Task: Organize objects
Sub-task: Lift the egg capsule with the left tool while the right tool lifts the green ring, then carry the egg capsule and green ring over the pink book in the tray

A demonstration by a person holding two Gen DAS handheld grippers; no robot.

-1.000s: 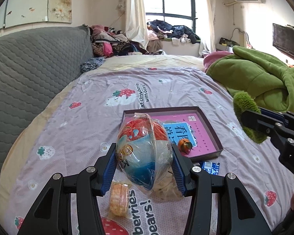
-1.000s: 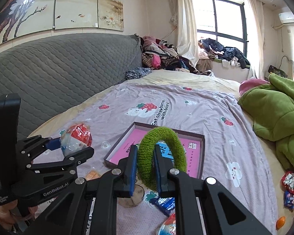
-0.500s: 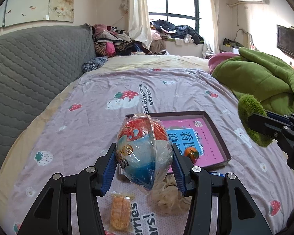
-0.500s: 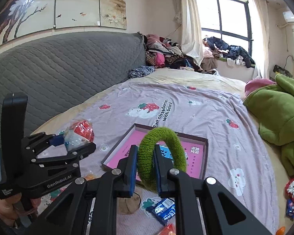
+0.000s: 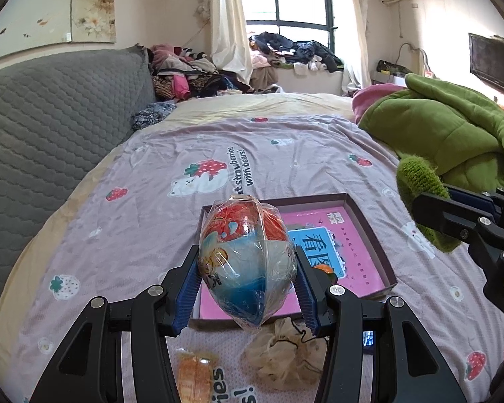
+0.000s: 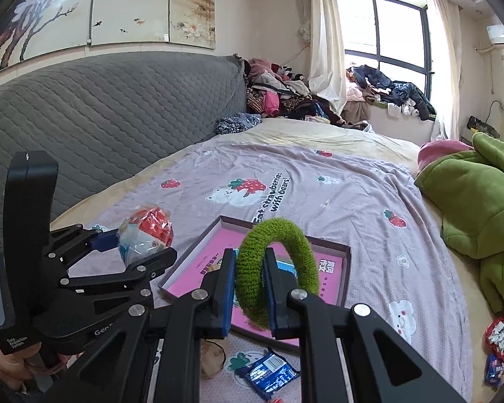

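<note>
My left gripper (image 5: 247, 283) is shut on a plastic-wrapped red, white and blue ball (image 5: 247, 262), held above the near edge of a shallow pink-lined box (image 5: 359, 235) on the bed. A small orange (image 5: 324, 270) lies inside the box. My right gripper (image 6: 250, 290) is shut on a fuzzy green ring (image 6: 279, 268), which hangs over the box (image 6: 332, 268). In the right wrist view the left gripper (image 6: 144, 248) with its ball (image 6: 148, 235) is at the left. The green ring (image 5: 420, 184) also shows at the right of the left wrist view.
On the lilac strawberry-print sheet (image 5: 184, 221) near the box lie a beige mesh pouch (image 5: 285, 352), an orange wrapped snack (image 5: 195, 376) and a blue packet (image 6: 268, 372). A green blanket (image 5: 453, 134) is heaped at the right, a grey quilted headboard (image 5: 50, 127) at the left.
Both grippers have moved forward over the bed toward the box, each keeping its grip. The box and the items beside it now sit closer and lower in both views.
</note>
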